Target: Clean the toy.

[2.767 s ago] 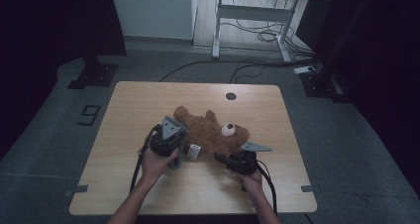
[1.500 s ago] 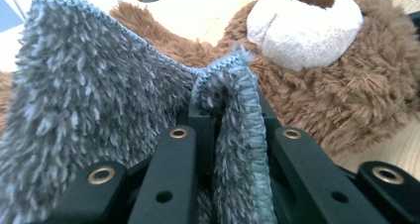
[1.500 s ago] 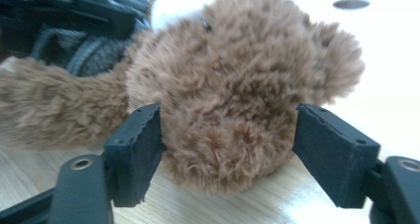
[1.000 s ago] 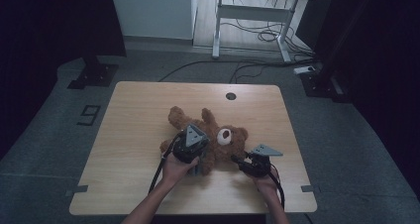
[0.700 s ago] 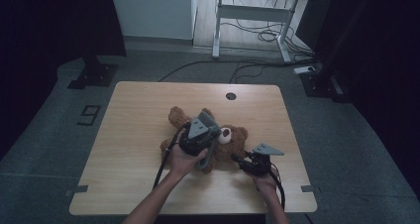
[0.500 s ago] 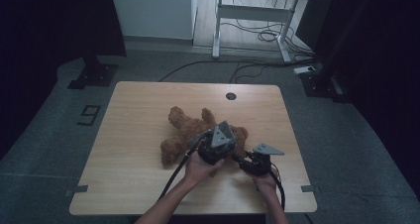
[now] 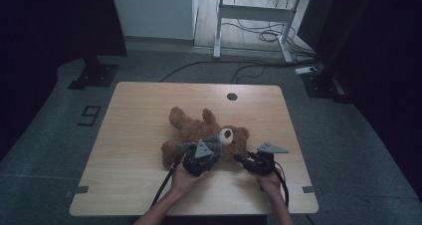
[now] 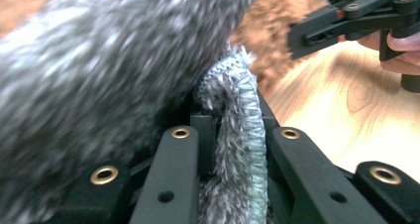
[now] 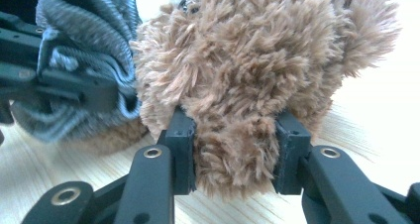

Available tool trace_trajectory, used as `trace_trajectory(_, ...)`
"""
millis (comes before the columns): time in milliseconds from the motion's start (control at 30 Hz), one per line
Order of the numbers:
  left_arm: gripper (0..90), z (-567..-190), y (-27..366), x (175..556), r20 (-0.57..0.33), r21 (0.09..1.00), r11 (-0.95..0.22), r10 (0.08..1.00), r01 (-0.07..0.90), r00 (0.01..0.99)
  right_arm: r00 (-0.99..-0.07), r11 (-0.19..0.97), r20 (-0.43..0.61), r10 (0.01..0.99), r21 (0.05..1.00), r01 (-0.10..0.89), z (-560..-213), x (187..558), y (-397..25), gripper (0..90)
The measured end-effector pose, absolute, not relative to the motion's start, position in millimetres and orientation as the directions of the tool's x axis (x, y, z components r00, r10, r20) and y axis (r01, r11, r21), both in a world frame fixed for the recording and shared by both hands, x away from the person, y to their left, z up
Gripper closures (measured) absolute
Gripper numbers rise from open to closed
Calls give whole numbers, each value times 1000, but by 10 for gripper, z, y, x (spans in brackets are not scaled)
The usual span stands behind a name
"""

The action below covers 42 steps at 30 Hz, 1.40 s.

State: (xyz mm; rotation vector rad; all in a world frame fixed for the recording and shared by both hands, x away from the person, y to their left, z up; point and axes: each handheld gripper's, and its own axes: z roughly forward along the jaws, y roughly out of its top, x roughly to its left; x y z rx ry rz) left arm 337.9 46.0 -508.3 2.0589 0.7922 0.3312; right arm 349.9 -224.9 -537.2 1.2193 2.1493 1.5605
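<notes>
A brown teddy bear [image 7: 191, 130] lies on the wooden table [image 7: 139, 105], head toward the right. My left gripper [image 7: 215, 146] sits over the bear's chest by its head, shut on the ribbed edge of a grey fuzzy knit cloth [image 8: 237, 110]. In the left gripper view that cloth hides most of the bear [image 8: 270, 26]. My right gripper [image 7: 240, 158] is at the bear's head, jaws closed on a tuft of brown fur [image 9: 233, 154]. The right gripper view has the grey cloth [image 9: 89, 30] and the left gripper [image 9: 94, 92] just left of the head [image 9: 257, 60].
A round cable hole [image 7: 232, 96] is near the table's far edge. Beyond the table stand a white desk frame [image 7: 249, 13], loose floor cables [image 7: 259, 36] and black stand bases [image 7: 92, 75]. Bare tabletop lies left of the bear.
My left gripper has travelled rightward over the bear's body up to its head, bringing the grey cloth along. The right gripper has stayed at the head.
</notes>
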Motion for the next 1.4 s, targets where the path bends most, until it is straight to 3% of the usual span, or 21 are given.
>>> trace_trajectory(267, 792, -4887, 527, 3345, -68, 841, -374, 642, 390, 763, -648, 94, 286, 706, 869, 486, -5374, 3500, -2259, 612)
trace_trajectory(500, 790, -4629, 19, 3301, -52, 858, -390, 583, 335, 811, -645, 86, 294, 705, 867, 490, -5378, 3500, -2264, 611)
trace_trajectory(700, 789, -4810, -318, 3410, -68, 813, -443, 573, 379, 817, -644, 87, 298, 705, 864, 496, -5383, 3502, -2273, 614)
trace_trajectory(833, 790, -4894, -241, 3424, -96, 817, -418, 580, 397, 809, -643, 99, 292, 708, 861, 500, -5399, 3503, -2276, 614)
trace_trajectory(1033, 791, -4925, -12, 3371, -28, 797, -468, 602, 381, 798, -647, 94, 298, 702, 862, 499, -5397, 3507, -2291, 614)
trace_trajectory(1400, 792, -4982, 496, 3427, -55, 792, -420, 674, 443, 737, -655, 106, 290, 697, 863, 494, -5403, 3510, -2315, 613)
